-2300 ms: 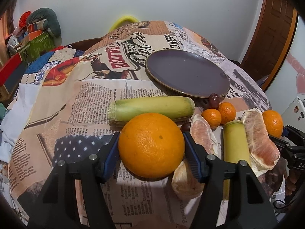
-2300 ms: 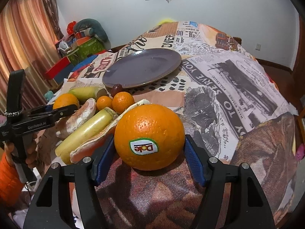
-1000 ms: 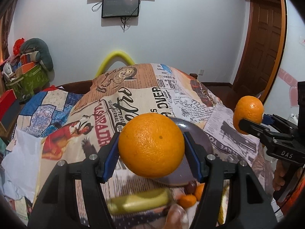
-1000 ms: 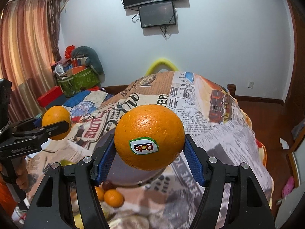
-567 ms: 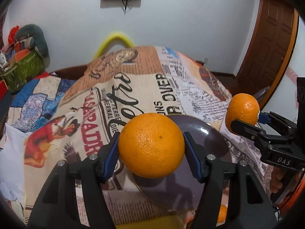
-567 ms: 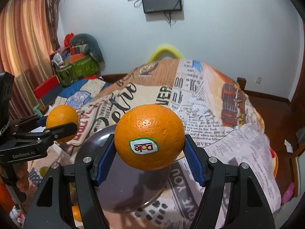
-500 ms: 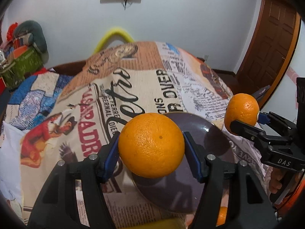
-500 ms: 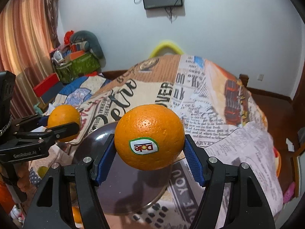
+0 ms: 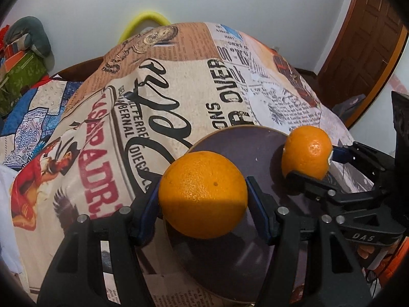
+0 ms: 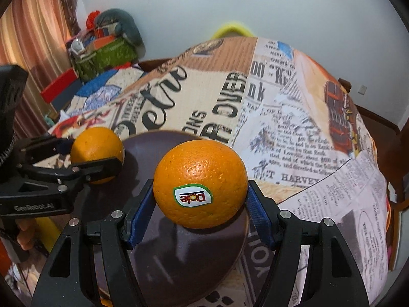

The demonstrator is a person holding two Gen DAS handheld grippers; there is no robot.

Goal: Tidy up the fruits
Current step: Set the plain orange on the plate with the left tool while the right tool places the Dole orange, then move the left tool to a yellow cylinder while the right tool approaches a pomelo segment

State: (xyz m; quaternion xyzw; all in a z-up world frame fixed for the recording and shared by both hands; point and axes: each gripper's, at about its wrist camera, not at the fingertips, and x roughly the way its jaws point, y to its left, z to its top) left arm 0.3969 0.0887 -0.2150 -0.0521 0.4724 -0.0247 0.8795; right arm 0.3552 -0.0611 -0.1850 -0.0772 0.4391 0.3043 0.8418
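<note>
Right now my left gripper (image 9: 203, 195) is clamped on a plain orange (image 9: 203, 194), its blue pads (image 9: 257, 213) pressed against both sides; my right gripper (image 10: 200, 200) grips the orange with the Dole sticker (image 10: 200, 183) the same way. Both fruits are over the dark purple plate (image 9: 245, 143); whether either touches it I cannot tell, though the stickered one sits very low above its own shadow. From the left view the stickered orange lies toward the plate's far right rim; from the right view the plain one is at the plate's left edge. That plate rests on the newspaper-print tablecloth (image 9: 179, 76); a yellow hoop (image 10: 231, 30) peeks up behind the table's far end.
</note>
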